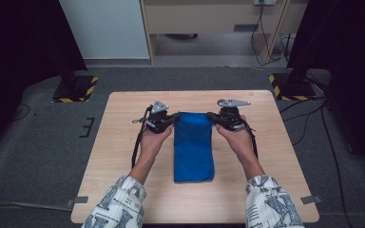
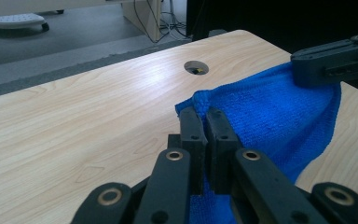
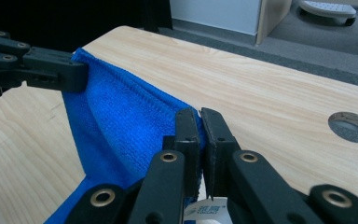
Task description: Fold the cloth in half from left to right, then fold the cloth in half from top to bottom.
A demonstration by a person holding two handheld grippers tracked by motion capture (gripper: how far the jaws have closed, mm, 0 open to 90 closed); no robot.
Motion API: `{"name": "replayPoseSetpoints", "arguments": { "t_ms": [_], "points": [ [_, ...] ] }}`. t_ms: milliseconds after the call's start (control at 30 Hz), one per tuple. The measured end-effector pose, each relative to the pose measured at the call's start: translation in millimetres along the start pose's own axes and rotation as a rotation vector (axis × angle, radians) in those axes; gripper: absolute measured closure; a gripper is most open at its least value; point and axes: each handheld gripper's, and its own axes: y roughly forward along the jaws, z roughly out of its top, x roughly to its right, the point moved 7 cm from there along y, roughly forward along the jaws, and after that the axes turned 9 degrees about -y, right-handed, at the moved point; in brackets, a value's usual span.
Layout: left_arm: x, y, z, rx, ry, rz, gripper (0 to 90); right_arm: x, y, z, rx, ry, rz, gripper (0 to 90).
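A blue cloth [image 1: 193,145] lies folded lengthwise in the middle of the wooden table [image 1: 123,156], its far end lifted. My left gripper [image 1: 175,117] is shut on the far left corner of the blue cloth [image 2: 270,112]; its jaws pinch the fabric in the left gripper view [image 2: 206,122]. My right gripper [image 1: 211,115] is shut on the far right corner of the blue cloth [image 3: 116,116], with the jaws closed on the edge in the right gripper view [image 3: 198,122]. The right gripper [image 2: 307,70] and the left gripper [image 3: 74,74] each appear across the cloth from the other.
A round cable hole [image 2: 196,67] sits in the tabletop near the far edge, also seen as a cable hole [image 3: 353,126]. Stand bases with yellow-black tape [image 1: 76,88] flank the table on the grey carpet. Cables [image 1: 309,118] run on the floor at right.
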Motion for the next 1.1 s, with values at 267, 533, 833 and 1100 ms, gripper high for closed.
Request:
{"name": "replayPoseSetpoints", "arguments": {
  "t_ms": [267,533,833,1100],
  "points": [
    [2.9,-0.9,-14.5,-0.018,0.010,-0.004,86.4,-5.5,-1.3,-14.8,-0.017,-0.004,0.013,86.1],
    [4.5,-3.0,-29.1,-0.031,0.023,-0.016,86.1,-10.6,-1.5,-28.7,-0.025,-0.010,0.031,85.9],
    [9.6,-8.3,-35.7,-0.030,0.024,-0.026,85.9,-17.2,-6.5,-36.0,-0.020,-0.019,0.047,85.7],
    [16.0,-13.5,-46.2,-0.041,0.027,-0.042,85.8,-25.1,-13.0,-48.7,-0.026,-0.036,0.054,85.3]
  ]
}}
